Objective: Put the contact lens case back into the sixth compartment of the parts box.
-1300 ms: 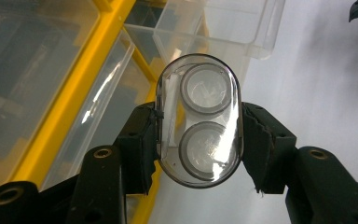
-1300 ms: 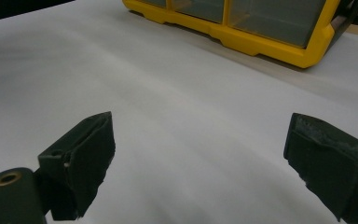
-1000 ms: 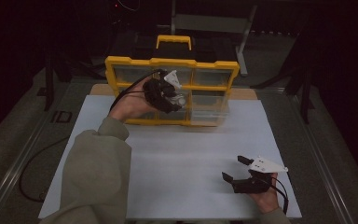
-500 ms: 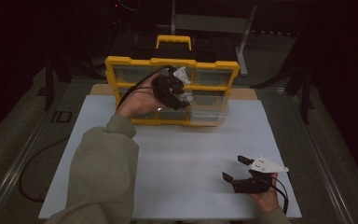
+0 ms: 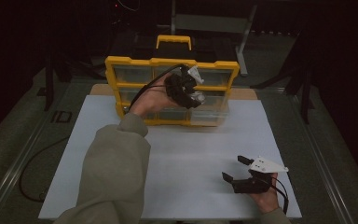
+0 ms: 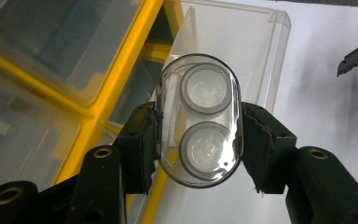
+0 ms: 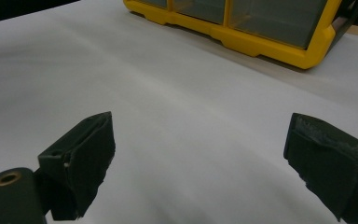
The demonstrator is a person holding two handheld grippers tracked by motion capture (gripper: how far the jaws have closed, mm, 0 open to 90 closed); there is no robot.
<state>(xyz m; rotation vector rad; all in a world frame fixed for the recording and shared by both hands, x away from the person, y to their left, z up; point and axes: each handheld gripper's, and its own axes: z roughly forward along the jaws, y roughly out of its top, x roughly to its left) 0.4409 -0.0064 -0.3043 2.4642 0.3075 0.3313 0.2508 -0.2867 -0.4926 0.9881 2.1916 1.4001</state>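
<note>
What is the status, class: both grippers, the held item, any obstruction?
Left gripper shut on clear oval case, beside pulled-out clear drawer of yellow organizer. Right gripper open, low over white mat. Nothing in the way.

Left arm's stretched way forward, sleeve covering the forearm, left claw [image 6: 198,140] clamped tight on something clear. Right claw [image 5: 237,169] sits low near the body, jaws spread wide, holding nothing.

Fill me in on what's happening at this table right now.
A person works with a handheld gripper in each hand. The left gripper is shut on a clear oval case with two round wells, held up by an open clear drawer of the yellow organizer. The right gripper rests open on the white mat, holding nothing.
</note>
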